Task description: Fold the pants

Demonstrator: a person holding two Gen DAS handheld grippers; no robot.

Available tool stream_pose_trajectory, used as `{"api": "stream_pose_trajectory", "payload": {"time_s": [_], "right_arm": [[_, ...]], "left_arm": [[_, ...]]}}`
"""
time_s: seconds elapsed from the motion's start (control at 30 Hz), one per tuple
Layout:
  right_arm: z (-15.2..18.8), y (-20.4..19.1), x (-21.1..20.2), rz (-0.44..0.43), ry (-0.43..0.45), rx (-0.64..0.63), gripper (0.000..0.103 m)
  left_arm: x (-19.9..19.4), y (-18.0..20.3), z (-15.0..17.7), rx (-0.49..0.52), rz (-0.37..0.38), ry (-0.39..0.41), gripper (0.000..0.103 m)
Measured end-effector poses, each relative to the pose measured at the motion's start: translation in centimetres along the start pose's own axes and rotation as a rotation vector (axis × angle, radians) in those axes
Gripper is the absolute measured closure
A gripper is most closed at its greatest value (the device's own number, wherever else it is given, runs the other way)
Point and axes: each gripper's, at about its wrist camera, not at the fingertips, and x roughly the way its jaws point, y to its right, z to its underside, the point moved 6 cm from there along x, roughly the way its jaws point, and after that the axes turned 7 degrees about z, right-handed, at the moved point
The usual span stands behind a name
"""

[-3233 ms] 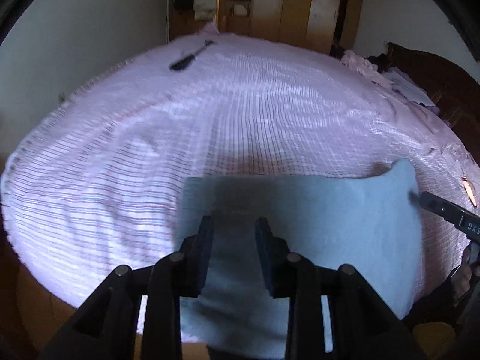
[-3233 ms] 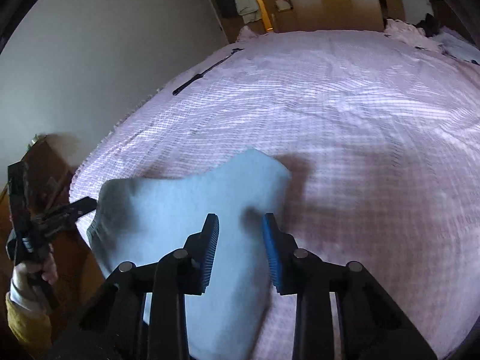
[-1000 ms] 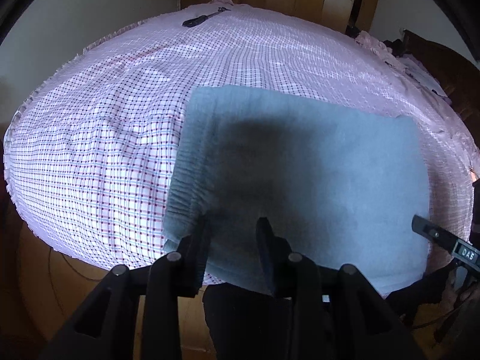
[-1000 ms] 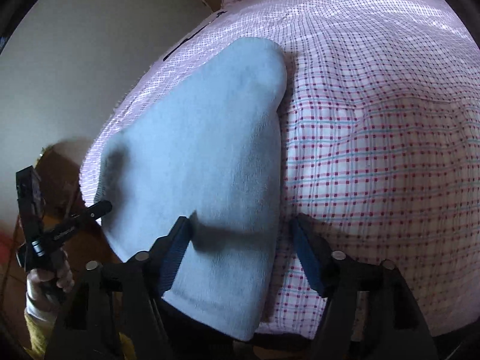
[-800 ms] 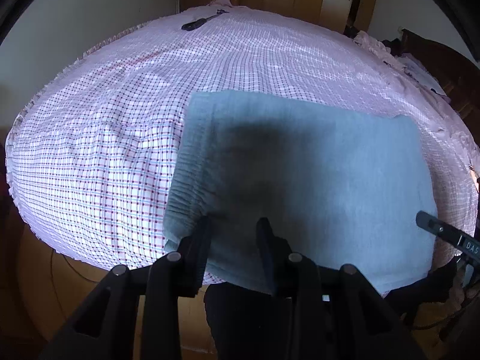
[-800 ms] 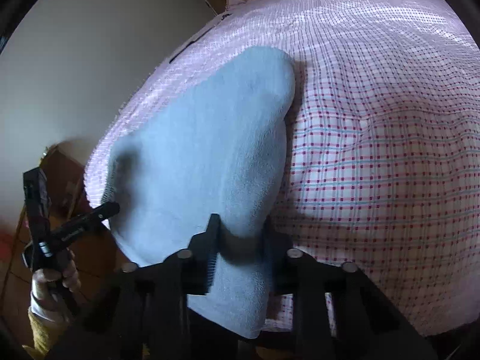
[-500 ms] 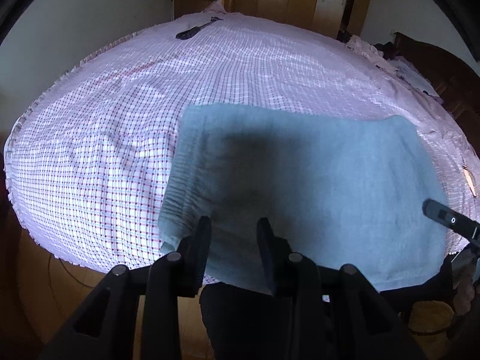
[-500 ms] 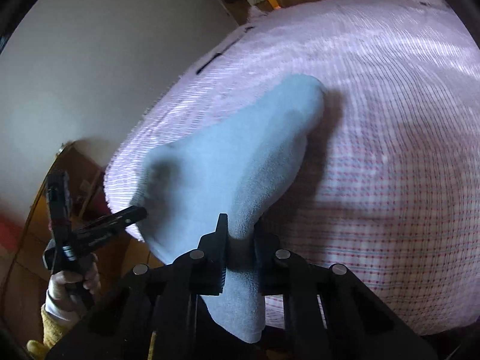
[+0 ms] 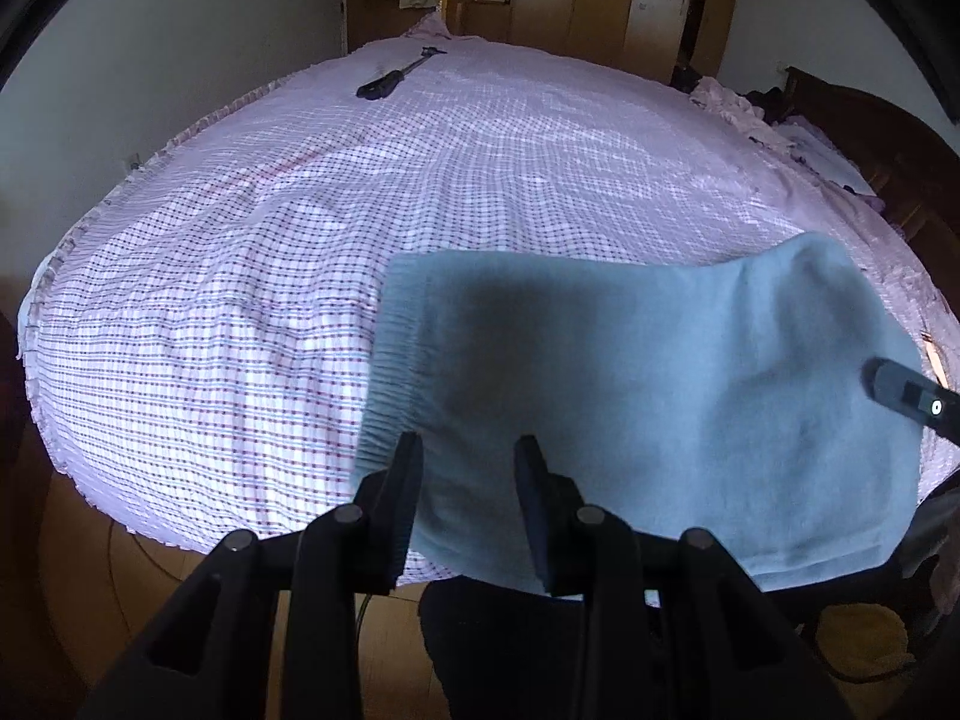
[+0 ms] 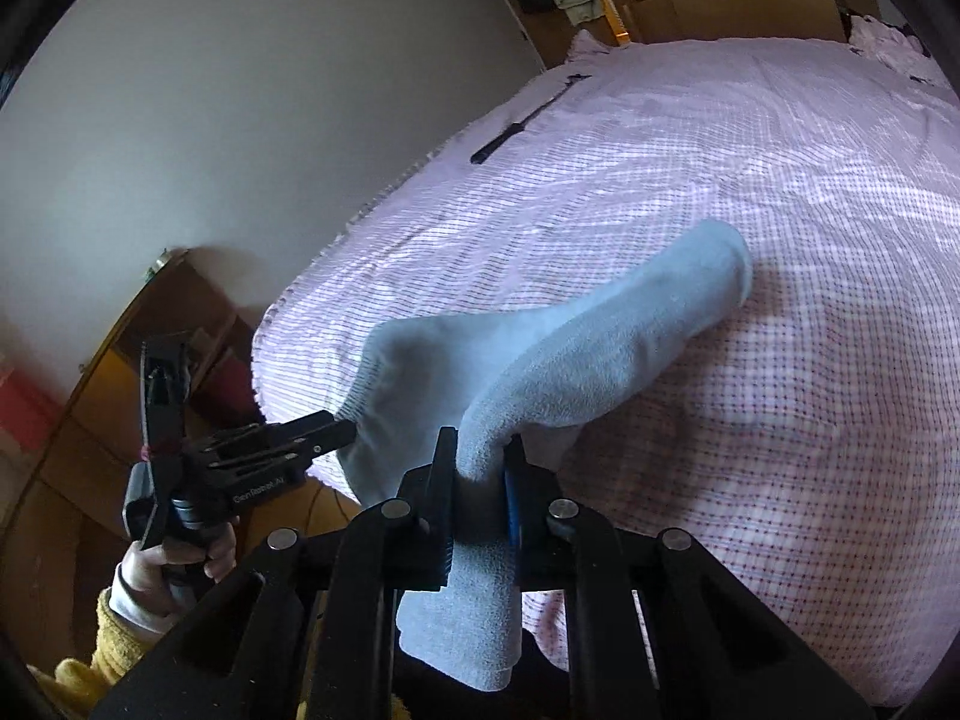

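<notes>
The light blue pants (image 9: 648,396) lie folded at the near edge of the bed, with the ribbed waistband on the left. My left gripper (image 9: 468,480) has its jaws apart around the near edge of the pants, near the waistband. In the right wrist view my right gripper (image 10: 480,480) is shut on the near right edge of the pants (image 10: 570,360) and lifts it off the bed. The left gripper (image 10: 336,435) shows there touching the waistband corner. The right gripper's fingertips (image 9: 900,387) show at the right of the left wrist view.
The bed has a pink checked sheet (image 9: 480,180). A black tool (image 9: 390,78) lies at its far left side. Crumpled clothes (image 9: 750,108) lie at the far right by a dark wooden headboard. A wooden wardrobe stands behind. A wooden cabinet (image 10: 120,360) stands left of the bed.
My right gripper has closed on the near right edge of the pants and raised it, so the right end now lifts off the sheet. My left gripper has stayed at the waistband.
</notes>
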Motion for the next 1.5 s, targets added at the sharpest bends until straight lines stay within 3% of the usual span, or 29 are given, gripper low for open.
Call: {"api": "stream_pose_trajectory", "payload": {"time_s": [0.67,1.17,1.37,1.5], "right_arm": [[-3.7,-9.3,3.0,-0.101,-0.029,-0.187,0.097],[-3.5,-14.1,12.8,-0.148,-0.181,-0.227,0.097],[-3.6,-14.4,15.1,-0.167,-0.177,-0.185,0.087],[-3.9,-14.2,14.1,-0.165,-0.140,-0.183,0.073]], "left_arm": [[-1.2,-4.0,-0.9,-0.023,-0.036,0.013,0.070],[-2.1,-7.9,-1.0,-0.066,-0.070,0.028,0.070],[-2.5,-9.0,-0.8,-0.086,-0.082,0.023,0.070],[-3.3,-9.1,-0.9,-0.094,-0.065,0.041,0.070]]}}
